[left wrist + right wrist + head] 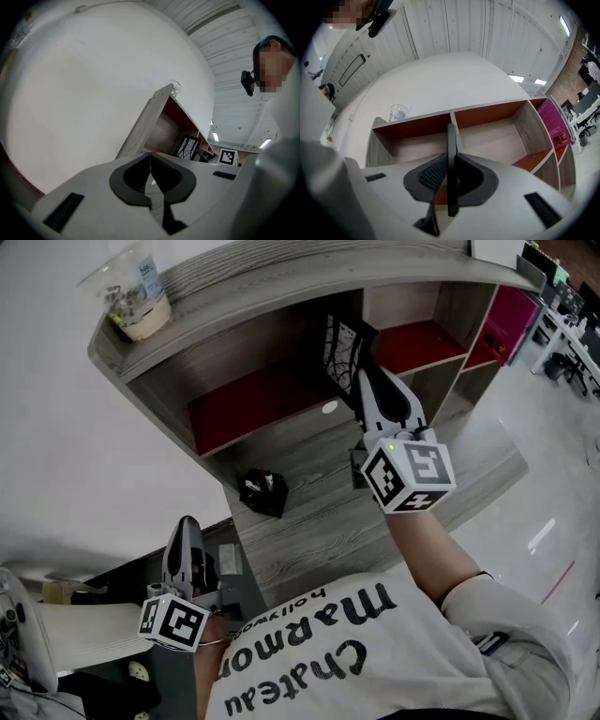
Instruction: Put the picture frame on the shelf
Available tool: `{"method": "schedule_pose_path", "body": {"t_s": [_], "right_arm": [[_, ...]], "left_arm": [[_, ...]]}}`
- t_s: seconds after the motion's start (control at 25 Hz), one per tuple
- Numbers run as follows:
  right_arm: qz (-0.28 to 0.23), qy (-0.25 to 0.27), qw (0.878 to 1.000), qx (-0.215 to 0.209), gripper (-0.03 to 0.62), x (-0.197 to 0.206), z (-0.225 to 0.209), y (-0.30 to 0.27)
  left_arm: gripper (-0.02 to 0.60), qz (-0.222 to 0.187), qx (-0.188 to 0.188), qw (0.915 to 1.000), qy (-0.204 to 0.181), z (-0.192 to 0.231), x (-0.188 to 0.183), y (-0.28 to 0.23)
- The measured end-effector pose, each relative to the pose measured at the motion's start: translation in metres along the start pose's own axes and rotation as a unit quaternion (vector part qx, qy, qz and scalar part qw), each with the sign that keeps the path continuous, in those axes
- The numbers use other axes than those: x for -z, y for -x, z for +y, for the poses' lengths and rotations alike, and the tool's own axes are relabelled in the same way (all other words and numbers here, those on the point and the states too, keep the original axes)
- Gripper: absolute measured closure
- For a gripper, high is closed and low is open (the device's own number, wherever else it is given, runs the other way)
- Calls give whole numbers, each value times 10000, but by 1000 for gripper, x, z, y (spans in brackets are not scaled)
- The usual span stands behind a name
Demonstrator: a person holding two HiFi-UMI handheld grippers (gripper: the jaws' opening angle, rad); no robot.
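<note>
Two claws show here, and only one carries anything. Our right claw (364, 381) reaches out to the grey wooden shelf (281, 282) and pinches the picture frame (339, 351), a dark-rimmed frame with a branch-like drawing. In the right gripper view the frame (451, 140) stands edge-on as a thin dark strip, gripped between the two pads of the right claw (450, 171). It lines up with the upright divider between two red-backed compartments.

From above, the frame stands upright just in front of that divider. We cannot tell whether its lower edge rests on the lower board (319, 512).

Our left claw (185, 531) hangs low at the near left, well apart from the shelf. In its own view the left claw (151, 176) is pressed together with nothing between the pads, and the frame (187, 146) shows far off inside the shelf.

On the shelf top, at the far left, stands a clear plastic cup (136, 292). On the lower board lies a small black object (263, 493), to the left of the frame.
</note>
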State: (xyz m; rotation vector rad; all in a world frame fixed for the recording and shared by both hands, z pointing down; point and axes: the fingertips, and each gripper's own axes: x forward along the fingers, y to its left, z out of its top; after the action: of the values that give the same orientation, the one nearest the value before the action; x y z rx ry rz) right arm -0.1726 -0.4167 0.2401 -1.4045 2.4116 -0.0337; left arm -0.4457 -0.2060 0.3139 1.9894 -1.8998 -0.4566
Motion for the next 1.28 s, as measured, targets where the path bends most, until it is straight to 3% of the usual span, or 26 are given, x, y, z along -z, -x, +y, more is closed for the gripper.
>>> {"method": "schedule_pose_path", "body": {"t_s": [1.28], "right_arm": [[61,-203,9998,-58,520,7,2,-20]], "left_arm": [[563,-28,-116,9999,40,1,5,-1]]}}
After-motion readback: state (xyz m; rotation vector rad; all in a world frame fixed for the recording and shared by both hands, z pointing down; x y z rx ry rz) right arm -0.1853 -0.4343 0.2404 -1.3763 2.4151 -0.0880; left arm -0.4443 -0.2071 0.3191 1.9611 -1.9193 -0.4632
